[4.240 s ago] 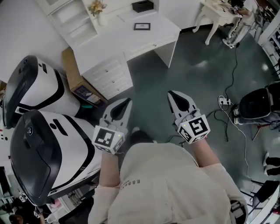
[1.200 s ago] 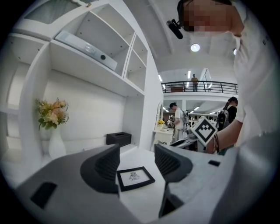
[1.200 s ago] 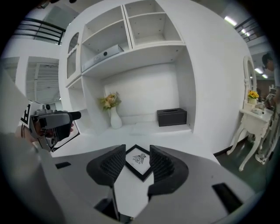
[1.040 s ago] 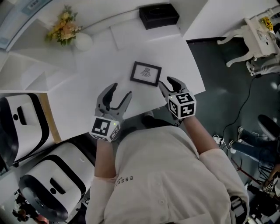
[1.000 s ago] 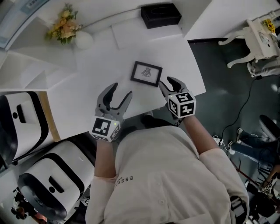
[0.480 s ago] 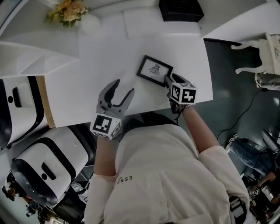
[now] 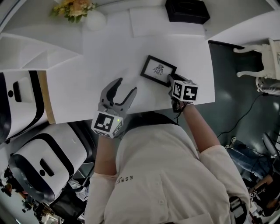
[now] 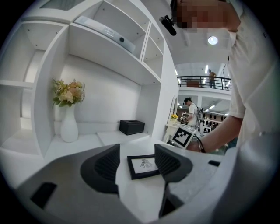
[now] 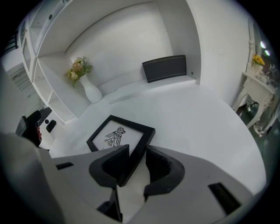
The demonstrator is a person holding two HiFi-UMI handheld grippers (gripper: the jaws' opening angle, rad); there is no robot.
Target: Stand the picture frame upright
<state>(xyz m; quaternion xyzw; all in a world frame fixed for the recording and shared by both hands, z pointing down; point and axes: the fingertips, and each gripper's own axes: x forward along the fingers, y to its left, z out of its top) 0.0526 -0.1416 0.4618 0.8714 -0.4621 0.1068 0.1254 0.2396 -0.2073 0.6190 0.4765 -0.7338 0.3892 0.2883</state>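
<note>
Picture frame [image 7: 158, 70] flat on desk [image 7: 109, 57], flowers [image 7: 72, 8] in white vase [image 7: 95, 19], black box [image 7: 186, 11]

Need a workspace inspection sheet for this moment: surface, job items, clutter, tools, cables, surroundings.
Surface: white desk, flat.
Job's things: picture frame lying flat, black border, print facing up.
Clutter: vase of flowers and black box at the back, apart from the frame.
Grippers: right tool jaws closing around the frame's near edge, not yet clamped; left tool open, empty, over the desk.
Cables: cable on the dark floor to the right, off the desk.
Surroundings: white shelving; white-and-black machines at left.
</note>
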